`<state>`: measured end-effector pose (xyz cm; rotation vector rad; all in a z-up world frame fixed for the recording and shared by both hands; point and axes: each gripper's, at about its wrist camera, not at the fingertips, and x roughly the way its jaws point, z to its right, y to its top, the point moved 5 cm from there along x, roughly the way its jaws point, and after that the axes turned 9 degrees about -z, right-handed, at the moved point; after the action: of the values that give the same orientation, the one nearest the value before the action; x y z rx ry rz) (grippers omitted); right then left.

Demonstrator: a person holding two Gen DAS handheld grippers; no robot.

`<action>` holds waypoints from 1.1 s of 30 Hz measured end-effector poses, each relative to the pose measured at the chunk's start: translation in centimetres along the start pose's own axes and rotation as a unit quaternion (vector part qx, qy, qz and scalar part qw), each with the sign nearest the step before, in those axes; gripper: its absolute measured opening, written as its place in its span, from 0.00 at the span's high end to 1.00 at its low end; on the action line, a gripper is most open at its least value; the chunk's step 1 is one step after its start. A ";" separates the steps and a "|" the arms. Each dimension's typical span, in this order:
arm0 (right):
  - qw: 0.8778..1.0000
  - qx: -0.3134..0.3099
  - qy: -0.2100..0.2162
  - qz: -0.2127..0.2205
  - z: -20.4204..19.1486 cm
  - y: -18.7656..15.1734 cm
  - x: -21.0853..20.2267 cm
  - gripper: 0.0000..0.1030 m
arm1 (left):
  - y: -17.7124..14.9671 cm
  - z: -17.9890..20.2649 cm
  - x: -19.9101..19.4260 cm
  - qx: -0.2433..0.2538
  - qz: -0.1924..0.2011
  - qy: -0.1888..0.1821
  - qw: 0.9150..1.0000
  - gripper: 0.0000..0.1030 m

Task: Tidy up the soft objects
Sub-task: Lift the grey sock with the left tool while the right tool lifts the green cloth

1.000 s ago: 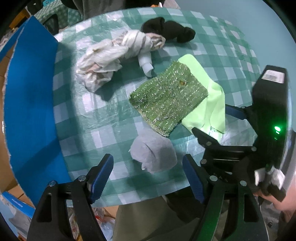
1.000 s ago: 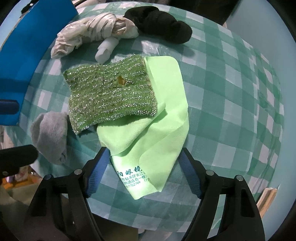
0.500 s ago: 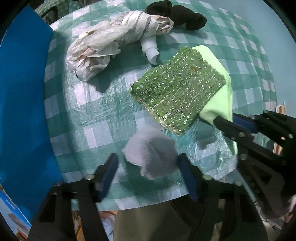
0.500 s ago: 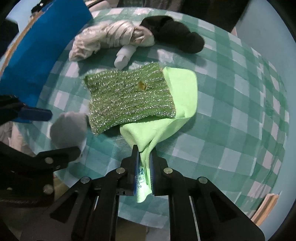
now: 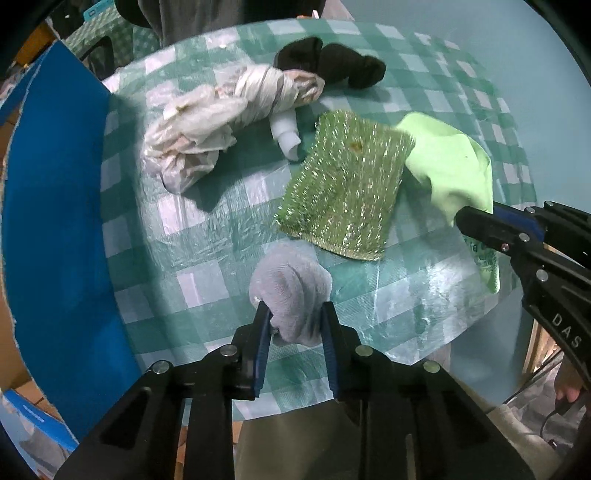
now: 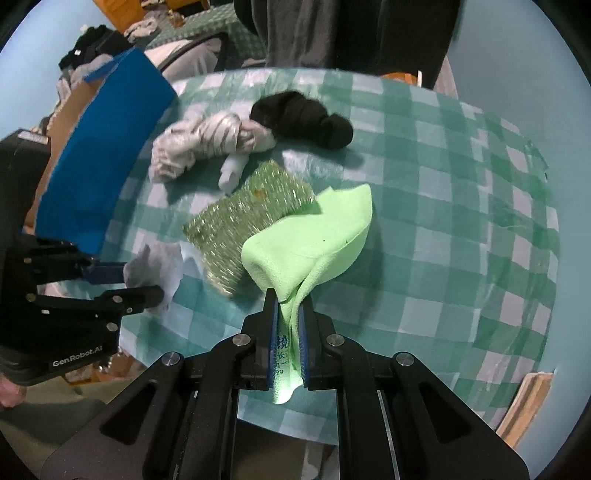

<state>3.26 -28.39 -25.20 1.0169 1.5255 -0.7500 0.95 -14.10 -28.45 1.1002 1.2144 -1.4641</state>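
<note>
Table's right half [image 6: 461, 221] bare — blue box [image 6: 107, 147] walls left.

- Lived-in home room, cluttered.
- Round table [image 6: 461, 229] under a green checked plastic cloth.
- Cardboard box [image 6: 70, 110] and heaped clothes [image 6: 85, 48] far left.
- Second checked cloth [image 6: 207, 26] far behind.

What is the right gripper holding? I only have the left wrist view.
Observer: The right gripper is shut on a bunched corner of the light green cloth.
Operator: Is the cloth off the table?
Observer: Only partly. It peaks up at the gripper, and its far edge lies by the glittery green scouring pad.
Operator: Anything past the blue box?
Observer: A heap of clothes lies beyond the blue box.
</note>
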 end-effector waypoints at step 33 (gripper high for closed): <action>0.996 0.000 0.008 0.084 -2.2 2.1 -8.4 0.91 | -1.3 -3.0 -9.2 -0.014 0.088 0.010 0.996 0.78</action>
<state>4.42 -27.30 -16.43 1.1375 1.4339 -0.6244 1.69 -10.10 -19.55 1.1745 1.1196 -1.3006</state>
